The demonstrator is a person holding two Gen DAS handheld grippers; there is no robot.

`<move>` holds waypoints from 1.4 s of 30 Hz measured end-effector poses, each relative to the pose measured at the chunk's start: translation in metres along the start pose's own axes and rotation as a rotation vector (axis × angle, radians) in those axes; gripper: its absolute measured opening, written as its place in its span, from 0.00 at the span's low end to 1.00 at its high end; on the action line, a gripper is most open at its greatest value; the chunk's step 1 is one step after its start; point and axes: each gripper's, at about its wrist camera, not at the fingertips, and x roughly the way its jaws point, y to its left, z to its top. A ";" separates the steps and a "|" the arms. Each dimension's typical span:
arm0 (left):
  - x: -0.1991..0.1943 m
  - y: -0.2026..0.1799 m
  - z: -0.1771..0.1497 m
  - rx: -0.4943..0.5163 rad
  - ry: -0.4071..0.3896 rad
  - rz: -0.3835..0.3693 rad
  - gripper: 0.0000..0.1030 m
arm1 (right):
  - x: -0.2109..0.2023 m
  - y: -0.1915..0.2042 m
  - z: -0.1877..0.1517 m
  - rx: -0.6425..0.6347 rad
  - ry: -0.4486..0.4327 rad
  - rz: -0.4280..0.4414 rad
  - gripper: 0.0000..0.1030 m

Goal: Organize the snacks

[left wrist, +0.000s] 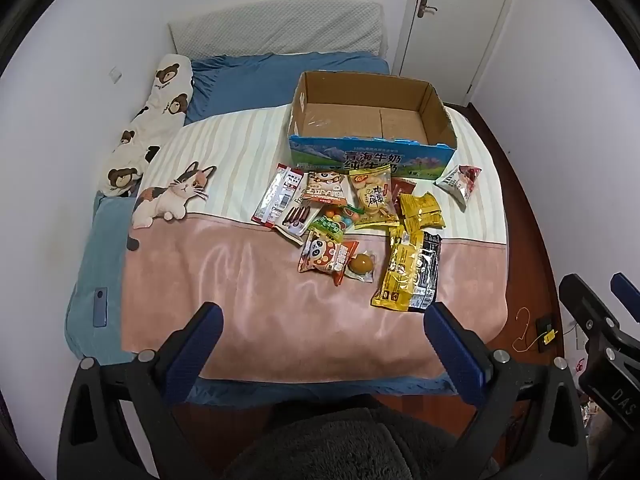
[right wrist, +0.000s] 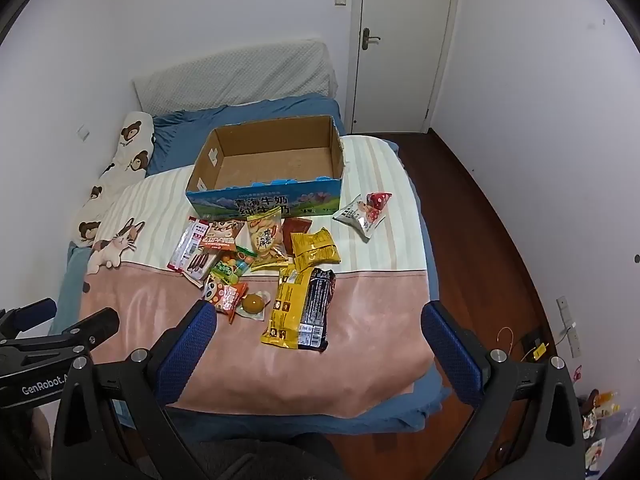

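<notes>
Snack pile waited below the empty box [left wrist: 372, 120]

Both the left gripper [left wrist: 322, 326] and right gripper [right wrist: 320, 324] gaped wide, holding nothing; the overlapping snack packets [left wrist: 352, 216] could've slipped or come up doubled.

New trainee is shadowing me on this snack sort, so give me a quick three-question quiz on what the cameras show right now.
1. True or false: the cardboard box already holds snacks.
2. Which packet lies apart from the pile, nearest the box's right end? A) panda packet B) red-and-white packet C) long yellow packet
3. Fill in: both the left hand-held gripper and the right hand-held gripper are ____.

Key: 1 false, it is empty. 2 B. 3 open, holding nothing.
</notes>
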 end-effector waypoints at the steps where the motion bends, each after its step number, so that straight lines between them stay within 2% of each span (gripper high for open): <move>1: 0.000 0.000 0.000 0.000 -0.005 0.002 1.00 | 0.000 -0.001 0.000 0.001 0.000 -0.001 1.00; 42: -0.018 0.001 0.002 0.013 -0.052 0.009 1.00 | -0.018 0.003 -0.003 -0.009 -0.017 0.008 1.00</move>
